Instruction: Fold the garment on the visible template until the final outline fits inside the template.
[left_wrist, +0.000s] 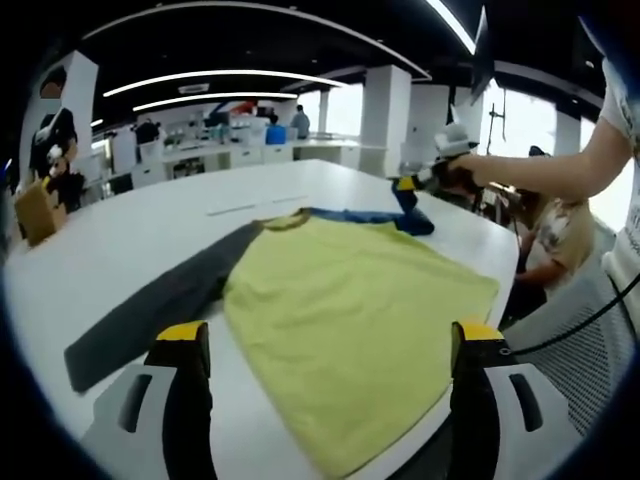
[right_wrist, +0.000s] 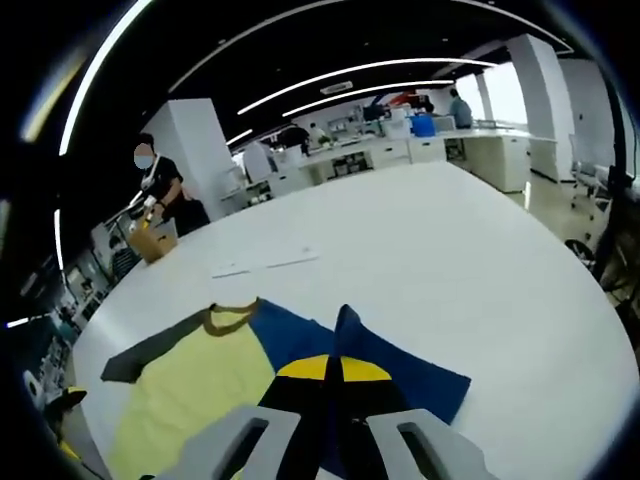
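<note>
The garment (left_wrist: 350, 320), a yellow-bodied shirt with 1 grey sleeve (left_wrist: 150, 315) and 1 blue sleeve (right_wrist: 400, 370), lies flat on the white counter (left_wrist: 130, 240). Seen from the left gripper view, its long axis runs from the hem at 6 o'clock to the collar at 12 o'clock.

The right tongs (right_wrist: 335, 368) are pressed together on the blue sleeve, pinching a raised ridge of it. In the left gripper view they sit at 1 o'clock, at the far shoulder. The left tongs (left_wrist: 330, 340) are spread wide and hold nothing, hovering over the near hem with the grey sleeve trailing toward 8 o'clock.

The next fold likely turns on this: the blue sleeve must travel inward across the yellow body, and the right hand already has it. The grey sleeve lies nearer the left tongs.

I cannot make out a template outline on the counter.
</note>
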